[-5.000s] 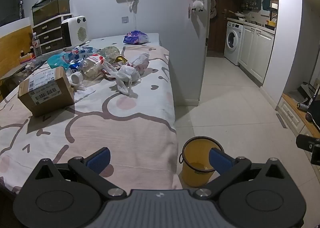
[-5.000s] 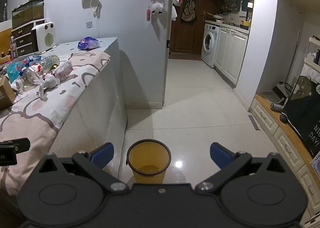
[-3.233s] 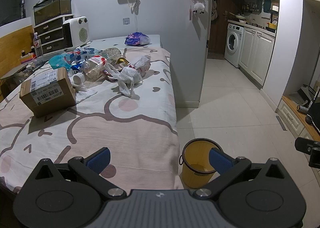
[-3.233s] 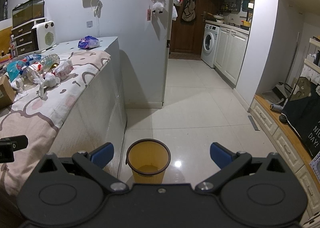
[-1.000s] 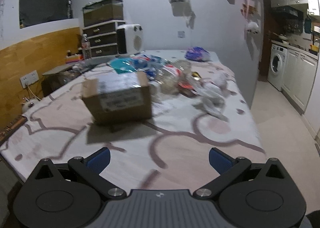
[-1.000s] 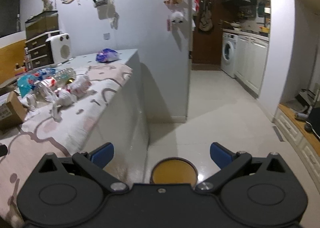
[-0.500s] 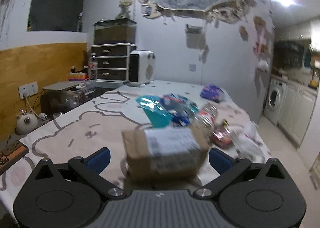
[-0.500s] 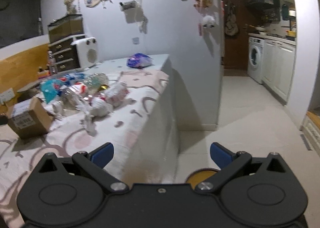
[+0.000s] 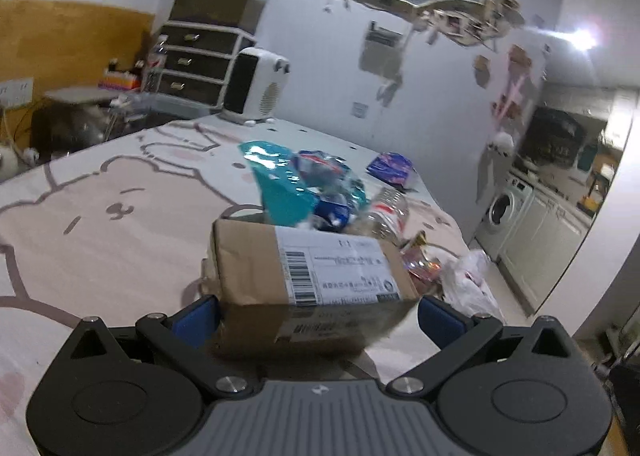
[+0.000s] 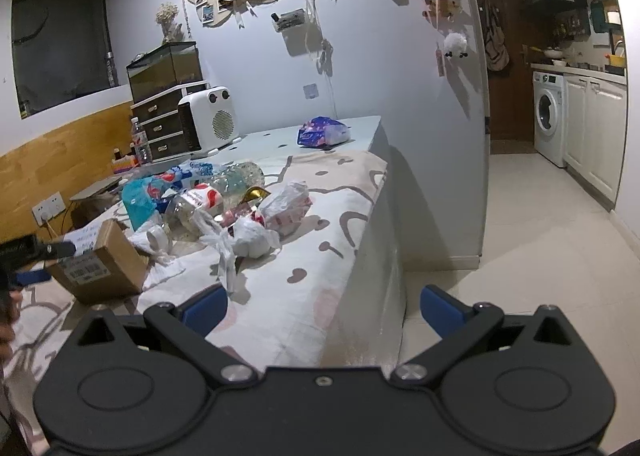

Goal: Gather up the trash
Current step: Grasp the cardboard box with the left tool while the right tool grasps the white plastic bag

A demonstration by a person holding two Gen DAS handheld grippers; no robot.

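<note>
Left gripper (image 9: 316,318): we see its jaws spread wide, one blue pad on either side of the box, with nothing clamped yet. We judge this straddle to be the set-up for a squeeze across the box's width.
Box (image 9: 308,276): a cardboard parcel with its shipping label turned up, resting on the bed between the left pads. It is the trash nearest to us, which is probably why we take it first.
Right gripper (image 10: 322,306): we see its jaws wide apart and empty, hanging over the bed's near corner, well apart from any trash. We judge it is kept back so as to leave the left side room.
Bed (image 10: 320,268): a patterned cover carries all the litter, so each piece must be lifted off it.
Bags (image 10: 256,234): crumpled white plastic lying just beyond the box, toward the bed's edge.
Bottles (image 10: 208,196): clear plastic, lying on their sides among the wrappers behind the bags.
Teal wrapper (image 9: 280,184): it lies behind the box, touching the pile.
Purple packet (image 10: 324,132): it lies alone at the far end, well apart from the pile.
Bin: we see none in either view.
</note>
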